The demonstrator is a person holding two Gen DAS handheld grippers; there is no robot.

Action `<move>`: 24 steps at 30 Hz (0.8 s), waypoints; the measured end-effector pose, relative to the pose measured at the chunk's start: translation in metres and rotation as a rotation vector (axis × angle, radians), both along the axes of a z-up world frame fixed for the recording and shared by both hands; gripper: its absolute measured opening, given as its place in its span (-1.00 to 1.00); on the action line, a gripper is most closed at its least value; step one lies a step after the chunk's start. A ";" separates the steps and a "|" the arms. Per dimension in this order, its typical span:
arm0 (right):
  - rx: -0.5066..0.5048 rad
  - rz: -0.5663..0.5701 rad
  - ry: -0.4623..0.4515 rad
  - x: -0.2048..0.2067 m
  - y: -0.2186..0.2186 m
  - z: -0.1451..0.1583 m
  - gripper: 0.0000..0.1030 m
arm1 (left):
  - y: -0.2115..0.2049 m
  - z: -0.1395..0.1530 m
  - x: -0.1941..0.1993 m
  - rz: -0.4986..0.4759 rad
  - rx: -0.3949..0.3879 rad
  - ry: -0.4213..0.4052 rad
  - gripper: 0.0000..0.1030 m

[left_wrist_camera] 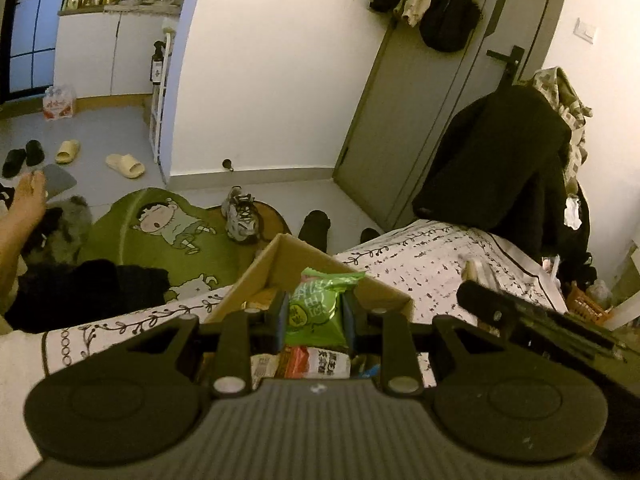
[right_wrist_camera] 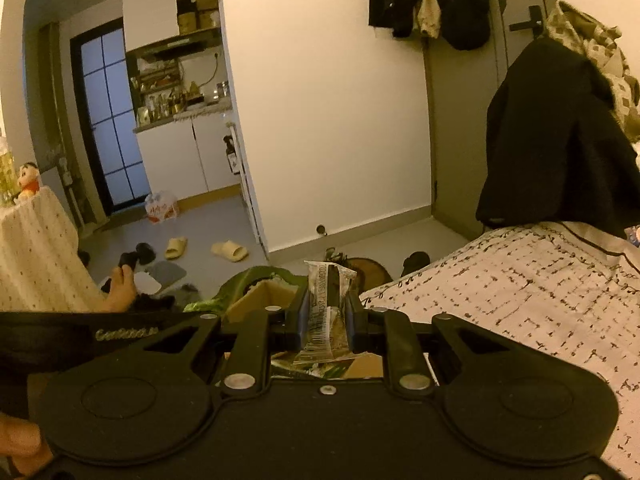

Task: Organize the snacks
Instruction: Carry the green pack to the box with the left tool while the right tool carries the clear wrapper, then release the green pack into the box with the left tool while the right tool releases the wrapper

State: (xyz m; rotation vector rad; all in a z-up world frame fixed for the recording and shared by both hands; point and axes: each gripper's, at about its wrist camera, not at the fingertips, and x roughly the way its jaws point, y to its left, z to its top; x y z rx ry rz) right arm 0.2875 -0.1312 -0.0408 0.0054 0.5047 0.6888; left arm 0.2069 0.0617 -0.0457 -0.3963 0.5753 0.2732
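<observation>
My left gripper (left_wrist_camera: 314,314) is shut on a green snack packet (left_wrist_camera: 316,308) and holds it over an open cardboard box (left_wrist_camera: 280,258) on the bed. An orange-red snack packet (left_wrist_camera: 316,362) and other wrappers lie in the box below it. My right gripper (right_wrist_camera: 326,316) is shut on a clear-wrapped dark snack bar (right_wrist_camera: 328,304), held upright over the same cardboard box (right_wrist_camera: 264,296), where green wrappers (right_wrist_camera: 320,368) show beneath. The right gripper's black body (left_wrist_camera: 540,320) shows at the right of the left wrist view.
The box rests on a bed with a white patterned sheet (left_wrist_camera: 420,264). A black coat hangs over a chair (left_wrist_camera: 496,160) at the bed's far side. A green cartoon rug (left_wrist_camera: 168,232), a sneaker (left_wrist_camera: 242,216) and slippers (left_wrist_camera: 124,166) lie on the floor. A bare foot (left_wrist_camera: 24,204) is at the left.
</observation>
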 end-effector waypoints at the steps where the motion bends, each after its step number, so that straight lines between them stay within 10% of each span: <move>1: -0.001 0.001 0.001 0.000 0.001 -0.001 -0.64 | 0.002 -0.002 0.003 0.004 -0.010 0.003 -0.49; 24: -0.037 0.004 0.066 -0.002 0.024 -0.016 -0.41 | 0.024 0.003 -0.010 0.061 0.044 0.067 0.35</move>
